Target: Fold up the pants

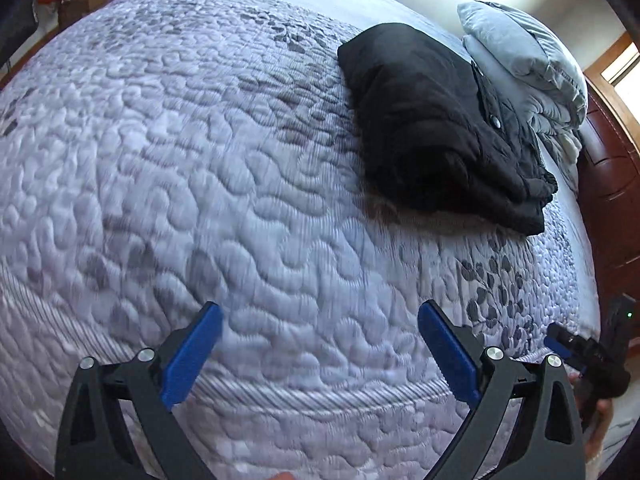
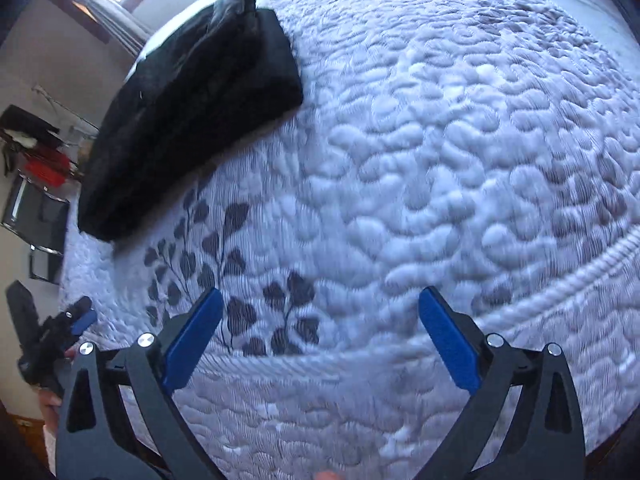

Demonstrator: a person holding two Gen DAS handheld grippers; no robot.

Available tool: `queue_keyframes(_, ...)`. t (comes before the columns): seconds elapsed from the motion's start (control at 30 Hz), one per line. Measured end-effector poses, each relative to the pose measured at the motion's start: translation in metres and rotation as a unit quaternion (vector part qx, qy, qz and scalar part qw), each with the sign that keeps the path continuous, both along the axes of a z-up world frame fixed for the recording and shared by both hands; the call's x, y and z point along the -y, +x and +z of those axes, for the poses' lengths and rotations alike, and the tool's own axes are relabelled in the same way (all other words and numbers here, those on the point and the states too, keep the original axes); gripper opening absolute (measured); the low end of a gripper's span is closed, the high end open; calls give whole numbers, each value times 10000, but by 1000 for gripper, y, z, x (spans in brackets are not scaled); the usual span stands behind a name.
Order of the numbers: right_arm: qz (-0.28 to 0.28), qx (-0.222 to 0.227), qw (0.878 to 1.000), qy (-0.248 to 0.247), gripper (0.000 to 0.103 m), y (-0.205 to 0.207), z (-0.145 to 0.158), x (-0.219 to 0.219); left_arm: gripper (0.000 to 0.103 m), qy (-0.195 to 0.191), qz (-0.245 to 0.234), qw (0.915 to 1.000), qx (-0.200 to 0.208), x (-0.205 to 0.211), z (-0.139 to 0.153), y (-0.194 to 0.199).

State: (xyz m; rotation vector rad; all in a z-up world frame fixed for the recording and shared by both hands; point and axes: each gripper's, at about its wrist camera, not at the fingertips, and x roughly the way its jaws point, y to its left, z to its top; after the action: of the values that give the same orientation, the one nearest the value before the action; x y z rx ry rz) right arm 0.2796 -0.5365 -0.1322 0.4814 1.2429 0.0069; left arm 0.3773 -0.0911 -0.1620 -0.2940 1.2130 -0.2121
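The black pants lie folded in a thick bundle on the bed. The bundle sits near the head end of the bed, close to one side edge. Nothing is holding it. One small round snap shows on the dark cloth at its far side.

A pile of pale blue bedding is stacked right behind the pants, touching them, up against the dark wooden headboard.

The bed cover is white and puffy, with a bumpy quilted pattern. Gray leaves are printed on it near the corner in front of the pants.

The left gripper hangs over the bare quilt near the foot-side edge. Its blue fingers are spread wide apart and hold nothing. The right gripper hangs over the leaf print, with its jaws spread wide too, and it is empty. Both are well apart from the pants.

Each camera also catches the other gripper at the edge of its view, out past the side of the bed.
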Motion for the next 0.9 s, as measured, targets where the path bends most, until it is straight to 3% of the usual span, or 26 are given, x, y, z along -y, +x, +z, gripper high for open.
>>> queue_keyframes(0.17, 326, -130, 9973, -648, 100, -13, -1, -42, 99, 185, -126, 9997, 37, 12, -3, -21)
queue_keyframes(0.47, 338, -24, 9934, -1100, 100, -32, 8, -75, 99, 458, -305, 9982, 229, 31, 3, -40)
queue_keyframes(0.67, 179, 268, 9908, -1318, 100, -30, 53, -68, 99, 871, -398, 9937, 582, 36, 31, -32)
queue_keyframes(0.9, 109, 524, 9877, -1467, 100, -28, 97, -61, 99, 959, -361, 9912, 834, 41, 72, -28)
